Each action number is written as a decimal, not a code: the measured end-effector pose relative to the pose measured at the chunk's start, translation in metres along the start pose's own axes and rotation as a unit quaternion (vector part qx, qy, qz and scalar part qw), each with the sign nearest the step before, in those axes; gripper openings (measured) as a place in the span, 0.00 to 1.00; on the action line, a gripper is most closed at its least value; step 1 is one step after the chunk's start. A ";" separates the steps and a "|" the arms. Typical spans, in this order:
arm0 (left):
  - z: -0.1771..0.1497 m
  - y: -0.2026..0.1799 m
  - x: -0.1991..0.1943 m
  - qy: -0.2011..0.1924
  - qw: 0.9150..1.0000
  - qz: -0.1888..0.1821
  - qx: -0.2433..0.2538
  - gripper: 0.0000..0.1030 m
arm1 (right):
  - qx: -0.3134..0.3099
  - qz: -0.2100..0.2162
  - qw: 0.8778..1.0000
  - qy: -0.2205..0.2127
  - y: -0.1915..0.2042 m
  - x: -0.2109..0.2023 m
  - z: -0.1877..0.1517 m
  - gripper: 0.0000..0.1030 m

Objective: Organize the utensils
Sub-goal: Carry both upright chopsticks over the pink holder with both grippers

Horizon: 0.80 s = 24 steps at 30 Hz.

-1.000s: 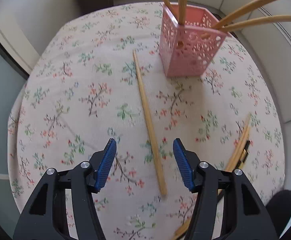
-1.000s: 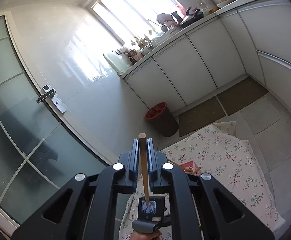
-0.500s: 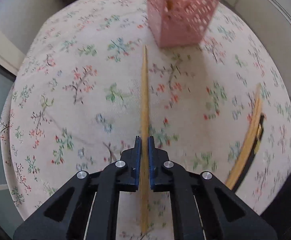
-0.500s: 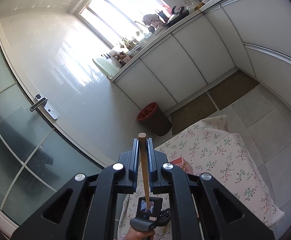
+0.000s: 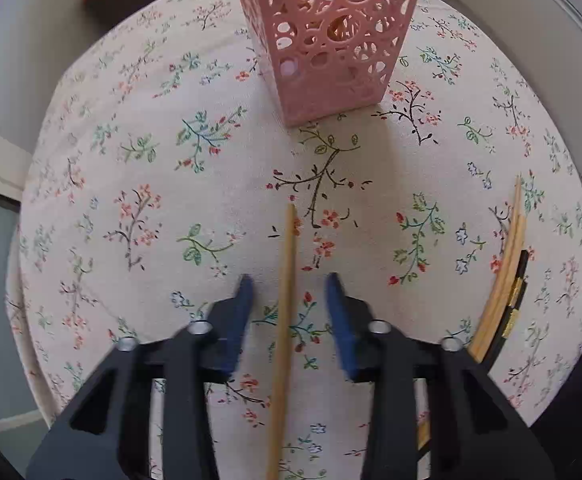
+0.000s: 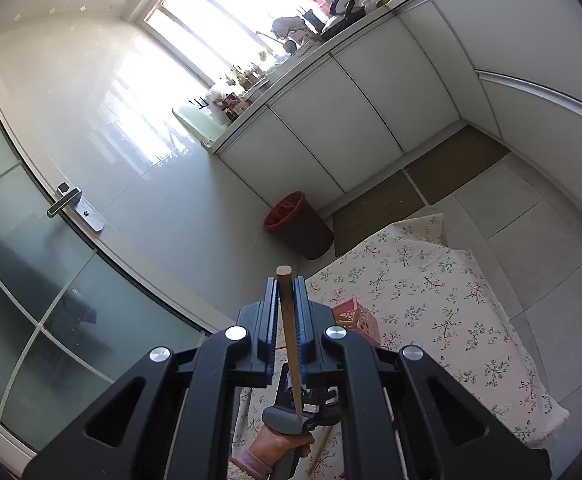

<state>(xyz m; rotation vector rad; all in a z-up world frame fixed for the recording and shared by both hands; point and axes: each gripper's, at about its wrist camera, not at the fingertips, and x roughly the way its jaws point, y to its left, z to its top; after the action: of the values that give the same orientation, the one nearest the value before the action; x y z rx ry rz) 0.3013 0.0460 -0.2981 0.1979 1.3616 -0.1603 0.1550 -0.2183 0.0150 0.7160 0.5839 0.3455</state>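
Observation:
In the left wrist view, my left gripper is open, its blue pads on either side of a wooden chopstick that lies on the floral tablecloth and points toward the pink perforated holder. The holder contains wooden utensils. My right gripper is shut on a wooden chopstick, held high above the table. The holder shows below it in the right wrist view.
More wooden chopsticks and a black one lie at the table's right edge. A brown waste bin stands on the floor beyond the table, near white cabinets and a glass door.
My left gripper was open, shut around the lying chopstick half a second ago, and is now open again, closer to the pink holder. The right gripper stayed shut on its chopstick, drifting slightly.

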 end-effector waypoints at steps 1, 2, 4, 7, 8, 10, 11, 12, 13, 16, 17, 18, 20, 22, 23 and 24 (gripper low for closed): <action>-0.001 0.002 -0.001 0.002 1.000 -0.002 -0.001 0.06 | -0.001 -0.001 1.000 -0.001 0.000 0.000 0.000 0.08; -0.004 0.002 -0.003 0.000 1.000 0.004 0.005 0.05 | -0.002 -0.002 1.000 0.000 0.000 0.001 0.000 0.08; -0.011 0.008 -0.007 -0.004 1.000 0.004 0.004 0.05 | 0.000 0.001 1.000 0.005 0.000 0.004 -0.001 0.08; -0.032 0.014 -0.022 -0.031 0.999 0.017 -0.001 0.05 | -0.003 -0.001 1.000 0.007 0.003 0.004 -0.004 0.08; -0.040 0.016 -0.029 -0.043 0.999 0.020 0.001 0.05 | -0.003 -0.001 1.000 0.007 0.004 0.003 -0.005 0.08; -0.055 0.013 -0.052 -0.068 0.997 0.026 0.002 0.04 | -0.005 0.001 1.000 0.007 0.007 0.003 -0.005 0.08; -0.062 0.013 -0.067 -0.087 0.996 0.029 0.001 0.04 | -0.006 0.001 1.000 0.006 0.009 0.002 -0.005 0.08; -0.071 0.004 -0.078 -0.102 0.994 0.031 0.000 0.04 | -0.006 0.001 1.000 0.006 0.010 0.002 -0.005 0.08; -0.076 0.002 -0.092 -0.118 0.993 0.032 -0.001 0.04 | -0.008 0.003 1.000 0.006 0.013 0.002 -0.005 0.08; -0.080 -0.011 -0.125 -0.160 0.987 0.024 -0.007 0.05 | -0.015 0.004 1.000 0.006 0.021 -0.001 -0.007 0.08; -0.087 -0.010 -0.137 -0.173 0.985 0.019 -0.009 0.05 | -0.018 0.004 1.000 0.007 0.024 -0.002 -0.008 0.08; -0.082 -0.010 -0.141 -0.183 0.983 0.014 -0.012 0.05 | -0.021 0.004 1.000 0.007 0.026 -0.003 -0.008 0.08; -0.081 -0.003 -0.155 -0.205 0.979 0.006 -0.016 0.05 | -0.027 0.003 1.000 0.006 0.031 -0.006 -0.009 0.08; -0.080 0.002 -0.176 -0.229 0.973 -0.006 -0.019 0.04 | -0.030 0.003 1.000 0.006 0.036 -0.008 -0.008 0.08; -0.080 0.004 -0.183 -0.238 0.971 -0.013 -0.019 0.04 | -0.031 0.004 0.999 0.006 0.038 -0.009 -0.008 0.08; -0.082 0.003 -0.193 -0.247 0.969 -0.019 -0.018 0.04 | -0.032 0.004 0.999 0.005 0.040 -0.010 -0.008 0.08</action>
<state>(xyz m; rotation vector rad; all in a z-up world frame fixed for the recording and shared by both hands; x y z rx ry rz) 0.1850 0.0683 -0.1254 0.0915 0.8707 -0.2009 0.1382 -0.1905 0.0423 0.6547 0.5776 0.3749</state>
